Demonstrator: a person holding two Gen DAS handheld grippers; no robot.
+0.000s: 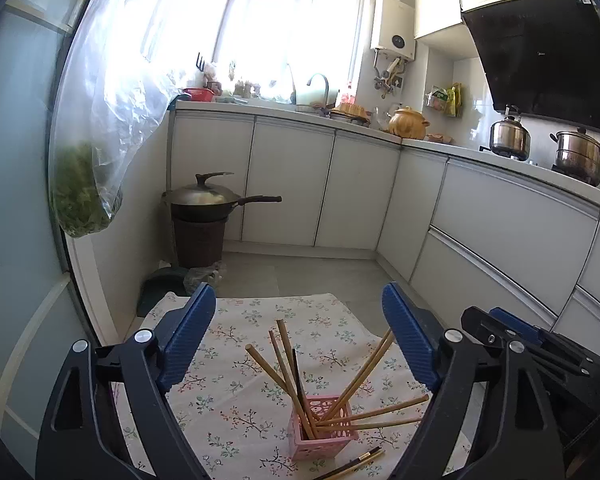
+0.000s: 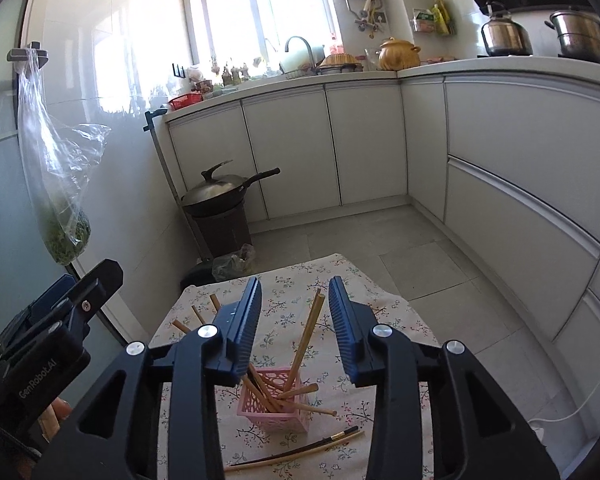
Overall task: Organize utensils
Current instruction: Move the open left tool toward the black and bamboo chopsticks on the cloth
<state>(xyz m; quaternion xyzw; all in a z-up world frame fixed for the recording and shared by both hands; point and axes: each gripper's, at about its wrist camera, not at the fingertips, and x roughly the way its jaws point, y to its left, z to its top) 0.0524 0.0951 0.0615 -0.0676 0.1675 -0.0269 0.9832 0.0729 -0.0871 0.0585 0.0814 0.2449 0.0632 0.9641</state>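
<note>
On floral cloth just in front of pink lattice holder [image 2: 274, 410] lie two loose chopsticks [image 2: 300, 450]; w/ left gripper [image 1: 300, 344] & right gripper [image 2: 294, 324] both open, empty, approach low & pinch mid-shaft.

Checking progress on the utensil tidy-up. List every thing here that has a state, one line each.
Left gripper: open, holding nothing.
Right gripper: open, nothing pressed between its fingers.
Pink holder: upright on the floral cloth, partly filled.
Wooden chopsticks: standing in the holder, splayed outward.
Loose chopsticks: lying flat on the cloth beside the holder, not yet put away.
Wok: lid on.
</note>
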